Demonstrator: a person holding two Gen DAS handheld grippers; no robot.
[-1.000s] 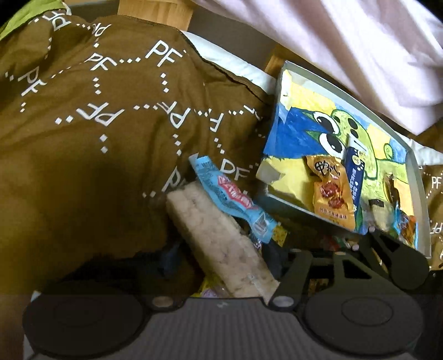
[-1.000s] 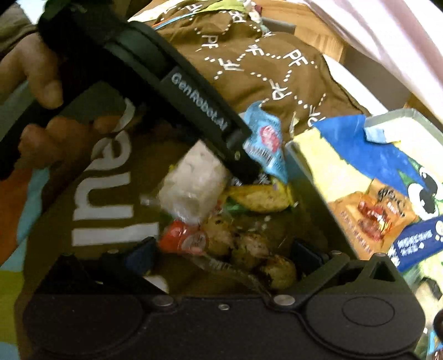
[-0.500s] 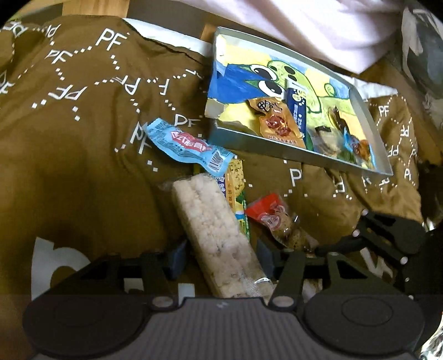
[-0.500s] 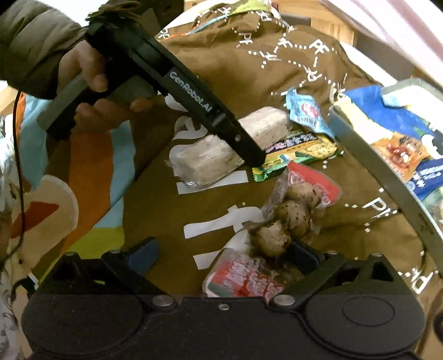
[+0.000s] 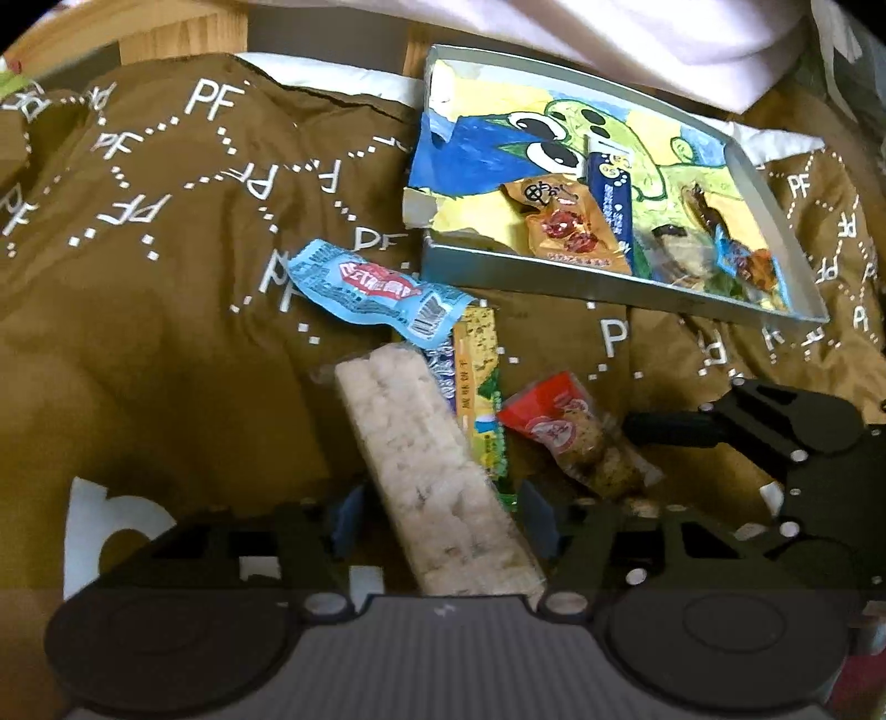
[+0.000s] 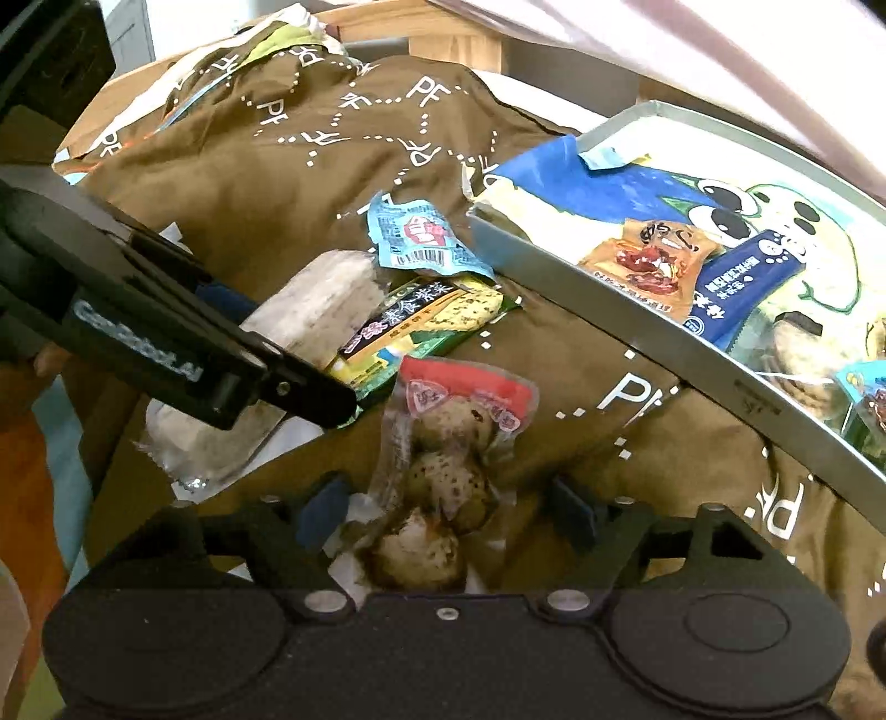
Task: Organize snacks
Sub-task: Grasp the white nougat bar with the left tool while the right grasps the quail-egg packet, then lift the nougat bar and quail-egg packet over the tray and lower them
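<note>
Left gripper (image 5: 437,512) low over the brown quilted cover printed with white "PF" letters (image 5: 166,232), fingers spread, straddling the long pale puffed-rice bar in clear wrap (image 5: 432,471); blue pads beside the bar, contact unclear. In the right wrist view the same tool comes in from the left as a black bar, tip over the rice bar's near end.

Right gripper (image 6: 443,512) also low, jaws apart around the clear pouch with red top holding three speckled brown eggs (image 6: 443,471); pads near the pouch, not visibly pressing it.

Loose snacks on the cover: crinkled light-blue foil sachet with red logo (image 5: 376,291) overlapping a flat yellow-green packet (image 5: 479,387), which lies alongside the rice bar. Egg pouch just right of that.

Shallow grey metal tray (image 5: 609,288) lined with a torn cartoon-frog paper (image 5: 554,133) sits tilted on the cover beyond the pile. Inside: glossy orange-tan packet (image 5: 570,227), dark blue stick pack (image 5: 609,194), a few small wrapped pieces at the right end, too blurred to tell. Pale pink fabric (image 5: 609,39) behind.
</note>
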